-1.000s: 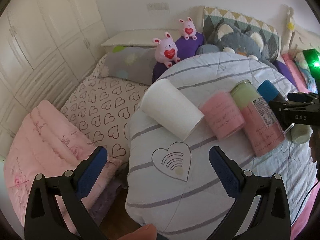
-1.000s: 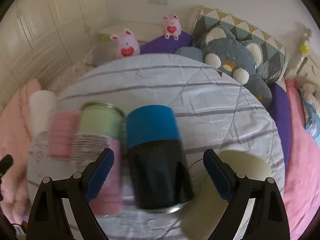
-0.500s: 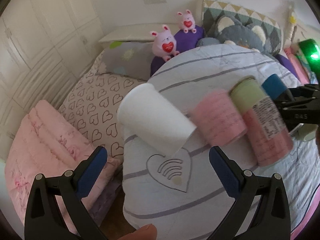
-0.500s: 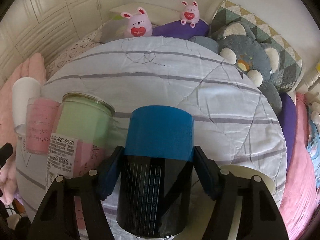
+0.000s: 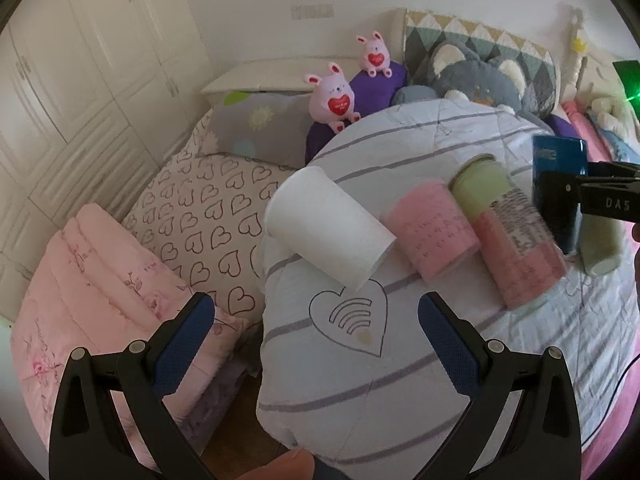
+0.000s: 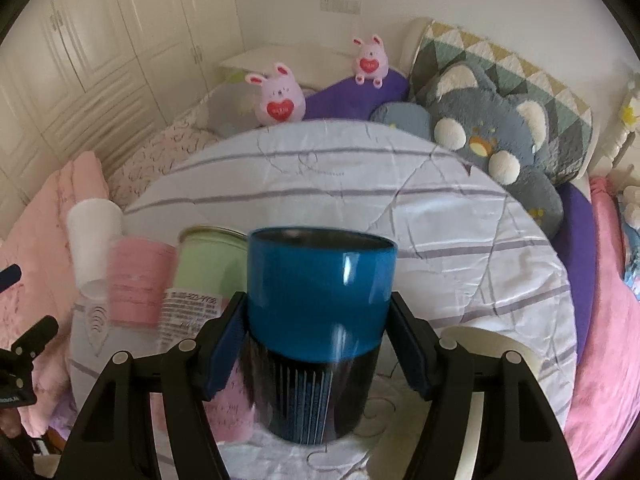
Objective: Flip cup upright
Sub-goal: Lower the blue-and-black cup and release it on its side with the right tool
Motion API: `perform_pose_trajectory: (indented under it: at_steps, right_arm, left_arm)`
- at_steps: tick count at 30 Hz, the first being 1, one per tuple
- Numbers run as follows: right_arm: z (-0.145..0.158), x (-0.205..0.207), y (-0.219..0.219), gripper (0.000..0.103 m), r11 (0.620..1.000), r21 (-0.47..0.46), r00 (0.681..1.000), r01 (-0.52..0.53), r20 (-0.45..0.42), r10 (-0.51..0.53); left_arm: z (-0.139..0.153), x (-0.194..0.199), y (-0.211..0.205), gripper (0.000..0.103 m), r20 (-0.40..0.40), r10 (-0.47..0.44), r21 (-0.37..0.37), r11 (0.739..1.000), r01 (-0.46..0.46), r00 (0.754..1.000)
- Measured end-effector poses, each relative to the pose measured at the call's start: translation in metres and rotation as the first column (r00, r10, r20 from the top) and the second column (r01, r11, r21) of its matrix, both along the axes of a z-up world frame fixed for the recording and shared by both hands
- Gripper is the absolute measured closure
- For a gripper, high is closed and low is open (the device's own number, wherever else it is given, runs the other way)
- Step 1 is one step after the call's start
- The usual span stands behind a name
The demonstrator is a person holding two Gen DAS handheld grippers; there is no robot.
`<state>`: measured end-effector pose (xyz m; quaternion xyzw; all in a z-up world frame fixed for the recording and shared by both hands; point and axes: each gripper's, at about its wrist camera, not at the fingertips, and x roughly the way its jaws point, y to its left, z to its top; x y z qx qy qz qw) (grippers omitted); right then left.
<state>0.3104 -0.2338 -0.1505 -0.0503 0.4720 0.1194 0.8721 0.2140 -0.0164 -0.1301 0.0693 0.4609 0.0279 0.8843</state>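
Note:
My right gripper (image 6: 316, 344) is shut on the blue and black cup (image 6: 320, 304) and holds it tilted up, its blue end lifted off the striped quilt (image 6: 400, 208). The cup also shows in the left wrist view (image 5: 558, 176), clamped by the right gripper's fingers (image 5: 568, 194). My left gripper (image 5: 316, 340) is open and empty, low over the quilt's heart mark, short of the white paper cup (image 5: 324, 228) lying on its side.
A pink cup (image 5: 430, 228) and a green and pink jar (image 5: 508, 236) lie on their sides between the white cup and the blue one. A pale cup (image 6: 488, 360) lies right of my right gripper. Plush toys and pillows line the headboard. Folded pink bedding lies left.
My right gripper closed around the blue and black cup and has tilted it up off the quilt. My left gripper stayed open, shifting slightly in front of the white cup.

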Motion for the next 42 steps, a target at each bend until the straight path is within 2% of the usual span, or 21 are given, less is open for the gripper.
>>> perform_pose_trajectory:
  at_steps: [11,15,19,23,26,30,33,35,36,38,42]
  right_arm:
    - [0.051,-0.069,-0.003,0.035,0.999,0.044,0.991,0.026,0.129,-0.031]
    - [0.070,-0.114,-0.001,0.035,0.998,0.065,0.988,0.011,0.154,-0.021]
    - [0.073,-0.163,0.005,0.035,0.997,0.078,0.989,-0.013,0.147,0.002]
    - [0.058,-0.205,0.016,0.035,0.989,0.140,0.994,-0.048,0.103,0.034]
    - [0.039,-0.217,0.020,0.035,0.981,0.189,0.997,-0.051,0.061,0.040]
    - [0.001,-0.202,0.014,0.035,0.960,0.280,1.000,-0.018,-0.013,0.023]
    - [-0.026,-0.181,0.004,0.035,0.953,0.302,0.998,0.029,-0.067,-0.009]
    - [-0.032,-0.176,-0.003,0.035,0.935,0.352,0.997,0.048,-0.073,-0.023]
    - [-0.034,-0.170,-0.011,0.028,0.928,0.365,0.996,0.074,-0.077,-0.050]
    - [-0.034,-0.169,-0.016,0.017,0.944,0.307,0.993,0.120,-0.055,-0.109]
    - [-0.035,-0.165,-0.038,0.017,0.945,0.238,0.975,0.223,-0.032,-0.221]
  left_arm:
    - [0.039,-0.054,0.008,0.000,0.084,-0.013,-0.010,1.000,0.014,0.996]
    - [0.048,-0.075,0.008,0.000,0.109,-0.023,-0.018,1.000,0.025,0.994]
    - [0.052,-0.098,0.007,0.000,0.121,-0.040,-0.026,0.999,0.043,0.992]
    - [0.054,-0.120,0.007,0.000,0.126,-0.061,-0.029,0.997,0.065,0.990]
    - [0.051,-0.134,0.006,0.000,0.122,-0.072,-0.025,0.997,0.075,0.990]
    - [0.050,-0.142,0.008,0.000,0.115,-0.068,-0.011,0.998,0.069,0.991]
    - [0.051,-0.141,0.012,0.000,0.120,-0.049,-0.005,0.999,0.050,0.992]
    - [0.051,-0.138,0.013,0.000,0.118,-0.034,-0.004,0.999,0.035,0.992]
    - [0.050,-0.136,0.012,0.000,0.115,-0.030,-0.002,1.000,0.030,0.993]
    - [0.049,-0.135,0.010,0.000,0.114,-0.031,-0.001,0.999,0.032,0.993]
    - [0.047,-0.132,0.000,0.000,0.110,-0.055,0.010,0.998,0.054,0.992]
